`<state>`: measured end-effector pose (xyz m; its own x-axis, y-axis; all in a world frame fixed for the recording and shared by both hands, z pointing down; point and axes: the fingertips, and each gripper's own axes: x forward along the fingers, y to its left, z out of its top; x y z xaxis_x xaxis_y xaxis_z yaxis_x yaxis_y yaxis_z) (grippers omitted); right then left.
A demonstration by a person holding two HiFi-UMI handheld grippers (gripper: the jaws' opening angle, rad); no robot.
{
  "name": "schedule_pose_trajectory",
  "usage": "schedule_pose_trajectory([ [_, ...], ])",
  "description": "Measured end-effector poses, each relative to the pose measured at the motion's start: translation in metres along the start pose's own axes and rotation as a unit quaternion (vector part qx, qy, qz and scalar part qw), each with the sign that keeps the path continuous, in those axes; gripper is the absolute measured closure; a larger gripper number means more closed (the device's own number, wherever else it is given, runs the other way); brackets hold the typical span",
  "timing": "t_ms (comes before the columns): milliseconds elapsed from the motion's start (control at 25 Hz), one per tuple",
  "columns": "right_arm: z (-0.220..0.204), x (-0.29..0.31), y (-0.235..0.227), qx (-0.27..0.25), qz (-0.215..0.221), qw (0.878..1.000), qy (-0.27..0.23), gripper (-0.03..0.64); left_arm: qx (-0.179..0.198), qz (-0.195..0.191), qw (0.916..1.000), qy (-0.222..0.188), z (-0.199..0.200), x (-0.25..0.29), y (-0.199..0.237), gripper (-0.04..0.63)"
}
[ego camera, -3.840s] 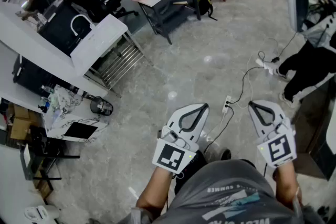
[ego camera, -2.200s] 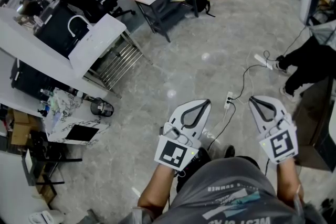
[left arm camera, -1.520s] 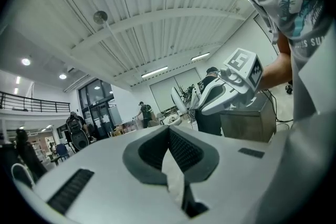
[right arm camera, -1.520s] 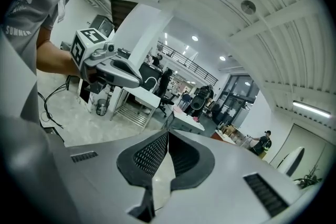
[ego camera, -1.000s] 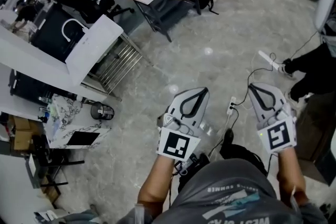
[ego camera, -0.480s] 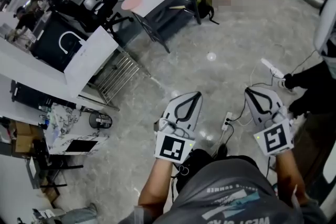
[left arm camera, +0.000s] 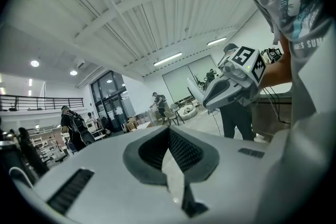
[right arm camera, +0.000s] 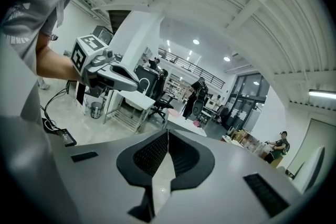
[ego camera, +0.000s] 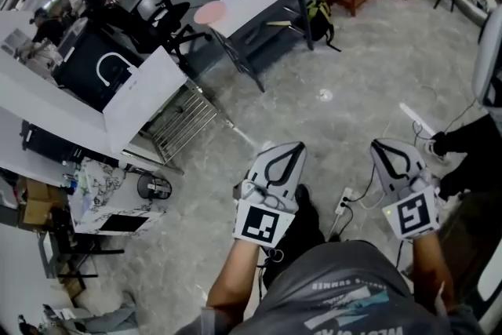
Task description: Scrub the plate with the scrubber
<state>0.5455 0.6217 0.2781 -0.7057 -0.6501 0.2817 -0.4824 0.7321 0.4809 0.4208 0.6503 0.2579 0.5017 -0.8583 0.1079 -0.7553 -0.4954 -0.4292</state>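
Bright, even indoor light from ceiling lamps (left arm camera: pixel 168 59); a glare spot (ego camera: pixel 325 95) shines on the glossy floor (ego camera: pixel 353 59). The head view is slightly soft and bends at its edges. Both gripper views are fisheye circles with black corners; the left gripper (left arm camera: pixel 169 134) and right gripper (right arm camera: pixel 167 139) blur up close

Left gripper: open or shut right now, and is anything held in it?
Shut, empty. On the left gripper, its own view shows the ribbed pads meeting at the tips, nothing between them.
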Motion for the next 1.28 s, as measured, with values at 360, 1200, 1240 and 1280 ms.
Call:
schedule_pose_trajectory([
  [360, 0.0, 0.107, -0.048, 0.013, -0.023, 0.999, 0.017, 0.584, -0.013, -0.015, 0.9998, -0.009, -0.051, 0.061, 0.1, 0.594],
  [1200, 0.05, 0.354, -0.115, -0.002, -0.017, 0.999, 0.036, 0.584, -0.032, -0.031, 0.9989, -0.013, -0.145, 0.151, 0.319, 0.594],
  [1240, 0.051, 0.359, -0.118, -0.003, -0.016, 0.999, 0.037, 0.584, -0.034, -0.03, 0.9989, -0.013, -0.147, 0.154, 0.324, 0.594],
  [1280, 0.052, 0.366, -0.122, -0.004, -0.015, 0.999, 0.036, 0.584, -0.035, -0.029, 0.9989, -0.012, -0.149, 0.157, 0.329, 0.594],
])
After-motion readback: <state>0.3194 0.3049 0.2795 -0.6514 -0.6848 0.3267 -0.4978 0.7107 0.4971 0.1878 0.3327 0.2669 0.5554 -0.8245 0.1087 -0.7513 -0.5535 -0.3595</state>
